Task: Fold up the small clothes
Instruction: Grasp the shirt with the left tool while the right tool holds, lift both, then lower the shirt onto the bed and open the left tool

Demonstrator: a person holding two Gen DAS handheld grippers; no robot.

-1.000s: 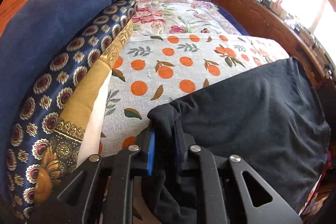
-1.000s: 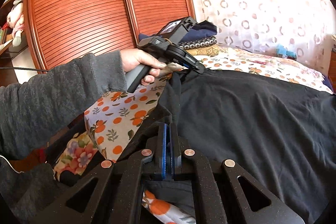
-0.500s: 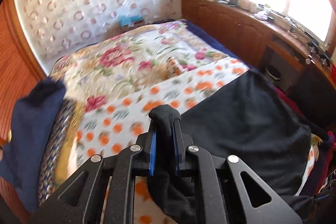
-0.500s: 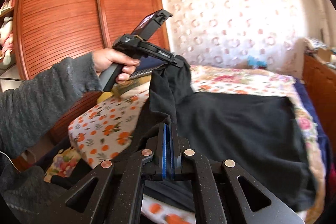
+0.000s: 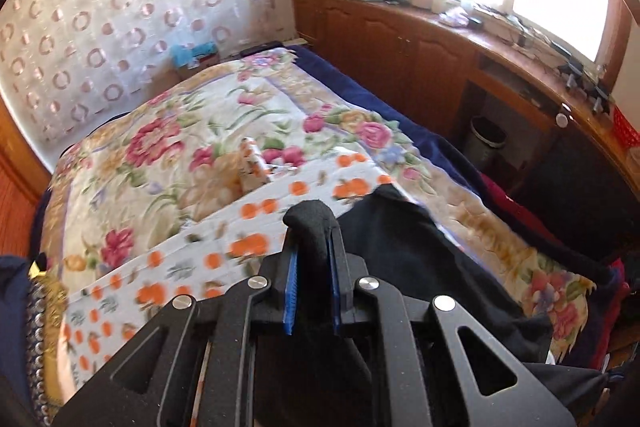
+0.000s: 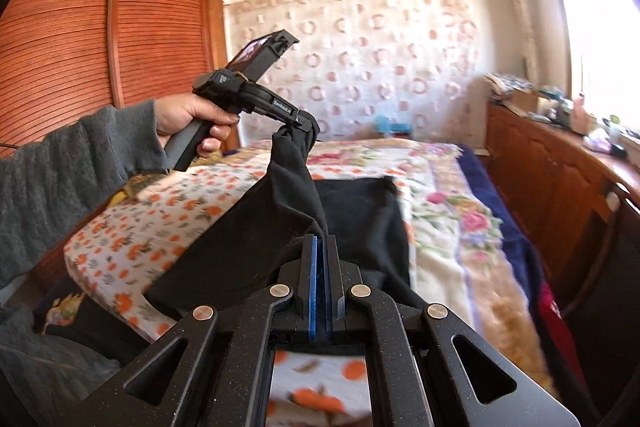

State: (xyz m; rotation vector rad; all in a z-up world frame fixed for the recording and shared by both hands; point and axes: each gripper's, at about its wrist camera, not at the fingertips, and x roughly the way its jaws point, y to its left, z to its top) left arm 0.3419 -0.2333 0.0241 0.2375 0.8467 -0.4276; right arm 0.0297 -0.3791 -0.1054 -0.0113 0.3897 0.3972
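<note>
both grippers pinch the black garment (image 6: pixel 360 223): left gripper (image 5: pixel 312 263) on a raised corner, right gripper (image 6: pixel 320 267) on the near edge. fold in progress above the bed (image 5: pixel 168 163). next i must lay both corners down evenly.

Black garment (image 6: pixel 360 219), orange-dotted white sheet (image 5: pixel 192 267), floral blanket (image 5: pixel 168 147), blue-padded claws.

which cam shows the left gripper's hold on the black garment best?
Right wrist view: the whole left gripper shows from outside, shut on a bunched corner of the black garment. The left wrist view shows only cloth bulging between its pads.
</note>
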